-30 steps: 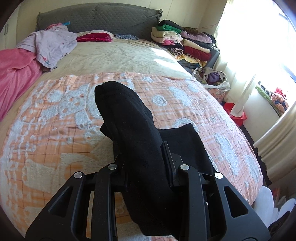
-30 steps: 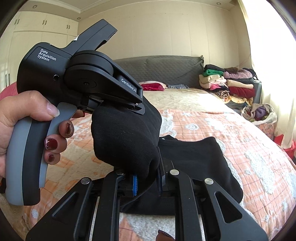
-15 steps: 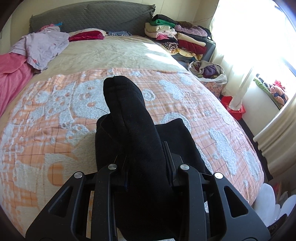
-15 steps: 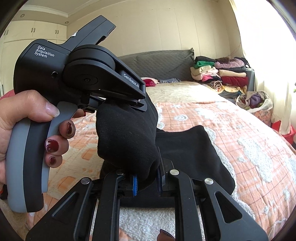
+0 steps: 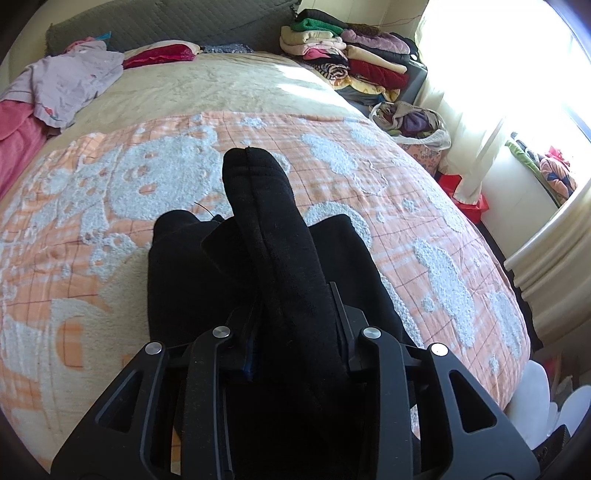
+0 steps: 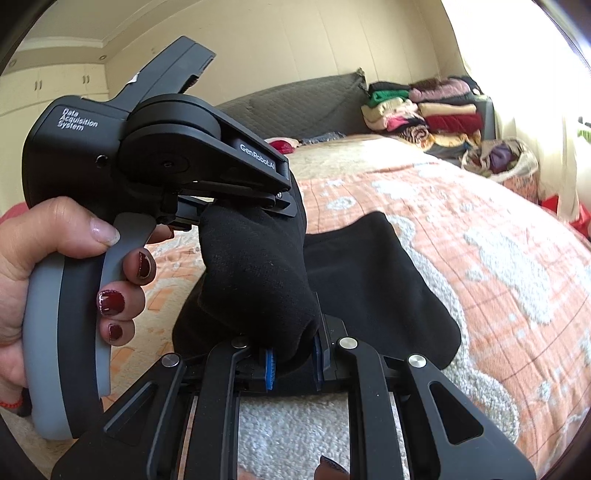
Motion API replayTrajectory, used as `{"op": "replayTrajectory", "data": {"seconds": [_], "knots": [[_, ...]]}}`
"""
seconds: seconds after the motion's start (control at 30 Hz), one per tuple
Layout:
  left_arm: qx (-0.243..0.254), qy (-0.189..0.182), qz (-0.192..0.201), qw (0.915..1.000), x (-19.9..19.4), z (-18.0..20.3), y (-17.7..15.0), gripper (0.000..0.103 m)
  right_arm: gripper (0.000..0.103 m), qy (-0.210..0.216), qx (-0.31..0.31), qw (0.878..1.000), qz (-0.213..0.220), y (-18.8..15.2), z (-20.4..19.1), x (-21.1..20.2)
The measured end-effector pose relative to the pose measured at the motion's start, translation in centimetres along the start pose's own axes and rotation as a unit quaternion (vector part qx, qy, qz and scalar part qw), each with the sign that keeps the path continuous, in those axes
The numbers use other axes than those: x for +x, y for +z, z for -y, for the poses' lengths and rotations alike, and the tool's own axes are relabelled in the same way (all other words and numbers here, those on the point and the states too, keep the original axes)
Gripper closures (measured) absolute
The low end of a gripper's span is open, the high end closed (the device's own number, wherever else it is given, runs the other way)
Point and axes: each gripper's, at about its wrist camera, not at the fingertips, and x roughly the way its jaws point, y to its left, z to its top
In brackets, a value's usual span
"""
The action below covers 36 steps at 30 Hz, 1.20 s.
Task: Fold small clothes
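A black garment (image 5: 177, 273) lies partly flat on the orange and white quilt (image 5: 406, 206). One thick fold of it (image 5: 273, 236) rises off the bed and runs back between the fingers of my left gripper (image 5: 297, 332). The left jaws are opening slightly, with the cloth still pressed between them. In the right wrist view a person's hand (image 6: 55, 251) holds the left gripper (image 6: 284, 199) above the same bunched black garment (image 6: 258, 280). My right gripper (image 6: 293, 365) is shut on the lower end of the bunch, its blue pads (image 6: 269, 369) squeezing the cloth.
A stack of folded clothes (image 5: 351, 62) stands at the bed's far right, with a bag of clothes (image 5: 413, 122) below it. Lilac and pink garments (image 5: 66, 81) lie at the far left by the grey headboard (image 5: 166, 26). The bed's right edge drops to the floor.
Both grippers have sunk toward the quilt with the black garment. More of the cloth now lies spread on the bed, and the right gripper has rolled.
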Motion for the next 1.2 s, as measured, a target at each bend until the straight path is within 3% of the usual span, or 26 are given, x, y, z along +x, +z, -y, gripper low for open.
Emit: {"op": "replayTrajectory", "data": {"seconds": [0.23, 0.3, 0.37, 0.47, 0.6, 0.73, 0.9, 1.0, 1.1, 1.2], "knots": [[0.000, -0.015, -0.006, 0.9999, 1.5, 0.8, -0.2, 0.075, 0.089, 0.003, 0.027, 1.000, -0.010, -0.2, 1.4, 0.9], [-0.003, -0.026, -0.005, 0.9996, 1.8, 0.9, -0.2, 0.068, 0.088, 0.000, 0.029, 1.000, -0.013, -0.3, 1.4, 1.2], [-0.008, -0.046, -0.011, 0.9988, 2.2, 0.9, -0.2, 0.052, 0.088, -0.001, 0.034, 0.999, -0.016, -0.4, 1.7, 1.4], [-0.016, -0.078, -0.011, 0.9968, 2.3, 0.7, -0.4, 0.043, 0.086, 0.000, 0.061, 0.998, -0.027, -0.5, 2.8, 1.9], [-0.008, -0.081, 0.007, 0.9966, 1.3, 0.3, -0.6, 0.042, 0.074, 0.008, 0.116, 0.992, -0.044, -1.1, 5.2, 2.3], [-0.006, -0.054, 0.019, 0.9983, 0.2, -1.4, -1.1, 0.042, 0.069, 0.050, 0.167, 0.983, -0.053, -1.1, 7.1, 1.8], [0.001, -0.018, 0.018, 0.9997, -0.2, -3.7, -2.4, 0.042, 0.047, 0.092, 0.183, 0.978, -0.050, 1.2, 8.1, 1.1], [0.001, -0.022, 0.013, 0.9997, -0.1, -4.8, -3.3, 0.042, 0.035, 0.123, 0.200, 0.970, -0.069, 2.6, 9.4, 1.8], [0.012, -0.022, 0.013, 0.9996, -0.1, -4.8, -3.9, 0.042, 0.035, 0.143, 0.203, 0.963, -0.107, 4.3, 10.2, 4.1], [0.019, -0.022, 0.013, 0.9995, -0.3, -4.6, -4.1, 0.042, 0.035, 0.125, 0.178, 0.964, -0.150, 5.7, 10.1, 6.5]]}}
